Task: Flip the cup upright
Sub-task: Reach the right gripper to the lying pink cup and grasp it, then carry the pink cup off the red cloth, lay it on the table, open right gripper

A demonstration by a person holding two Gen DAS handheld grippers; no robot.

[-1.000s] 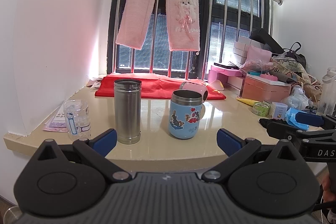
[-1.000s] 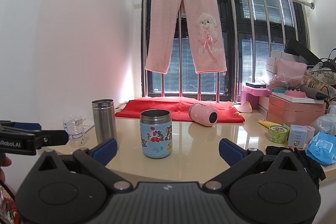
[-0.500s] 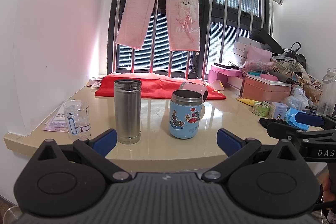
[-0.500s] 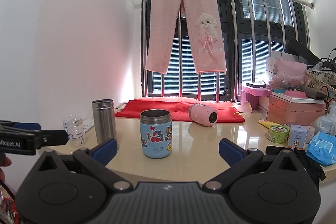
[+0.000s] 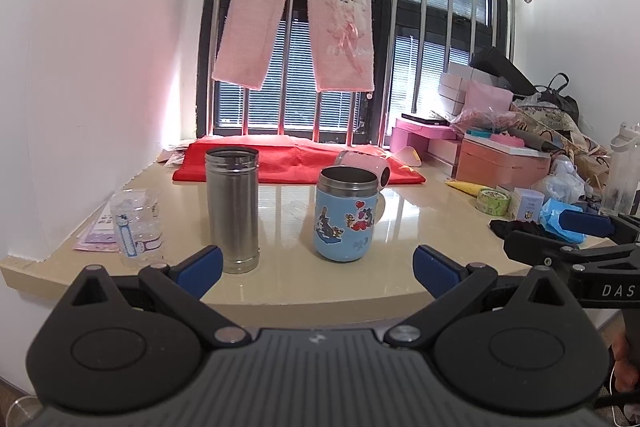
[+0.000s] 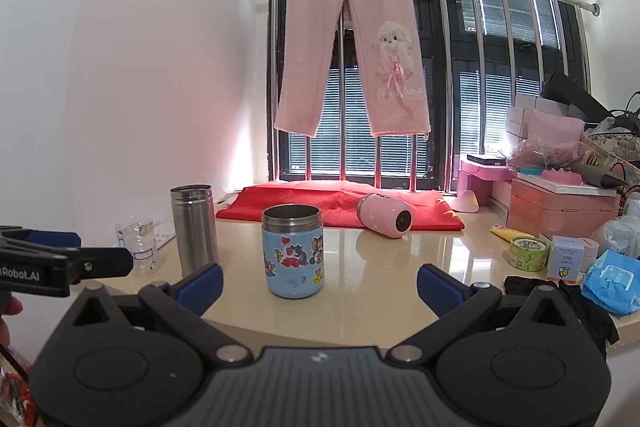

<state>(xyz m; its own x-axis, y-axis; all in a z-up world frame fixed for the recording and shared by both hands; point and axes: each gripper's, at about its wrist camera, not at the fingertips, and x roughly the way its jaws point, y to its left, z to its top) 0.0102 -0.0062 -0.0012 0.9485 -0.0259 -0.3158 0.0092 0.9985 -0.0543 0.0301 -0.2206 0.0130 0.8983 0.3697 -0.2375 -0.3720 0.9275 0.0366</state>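
Observation:
A pink cup (image 6: 385, 215) lies on its side at the front edge of the red cloth (image 6: 304, 201), its mouth facing right and toward me. In the left wrist view the pink cup (image 5: 366, 165) is mostly hidden behind the blue cartoon cup (image 5: 346, 214). The blue cartoon cup (image 6: 293, 257) and a steel cup (image 6: 194, 229) stand upright. My left gripper (image 5: 318, 269) is open and empty, short of the counter edge. My right gripper (image 6: 319, 283) is open and empty, in front of the blue cup.
A clear plastic bottle (image 5: 136, 223) and papers sit at the counter's left end. Boxes, a tape roll (image 6: 528, 253), a blue wipes pack (image 6: 612, 281) and black cloth crowd the right side. Window bars with hanging pink trousers (image 6: 356, 55) stand behind.

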